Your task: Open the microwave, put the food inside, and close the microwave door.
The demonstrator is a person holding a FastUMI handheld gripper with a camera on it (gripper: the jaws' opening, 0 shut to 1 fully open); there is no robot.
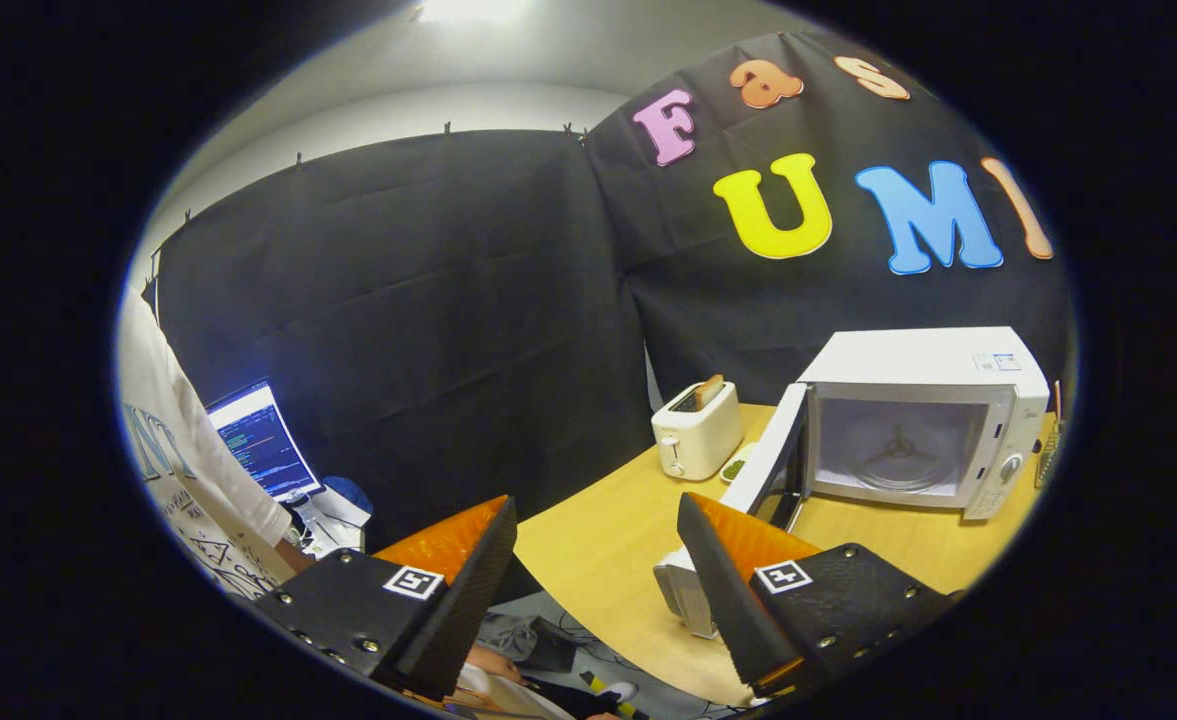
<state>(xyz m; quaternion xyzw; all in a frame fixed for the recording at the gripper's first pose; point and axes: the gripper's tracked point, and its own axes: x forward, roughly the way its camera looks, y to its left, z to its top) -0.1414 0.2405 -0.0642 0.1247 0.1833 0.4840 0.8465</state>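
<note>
The microwave (933, 425) stands at the far right corner of the worktop (598, 540) with its door (776, 462) swung out to the left, so the cavity and its glass turntable (896, 460) are bare and ready. The tool (598, 590) hangs off the near edge of the worktop, its two fingers (468, 590) spread wide with nothing between them. The step in hand, as I judge it, is fetching the food. A small plate with something green on it (736, 466) peeks out just behind the door, between the door and the white toaster (696, 432), which carries a slice of bread (709, 390) in its slot; which of these is meant as the food I cannot tell for sure, though the plate seems likelier. To do this well, the tool should come in over the worktop and left of the door's free edge, not across its swing, so the door is not knocked shut. It should keep the fingers wide until they straddle the plate's rim, close gently and lift level. A white object (683, 595) near the right finger at the near edge should be steered around.
</note>
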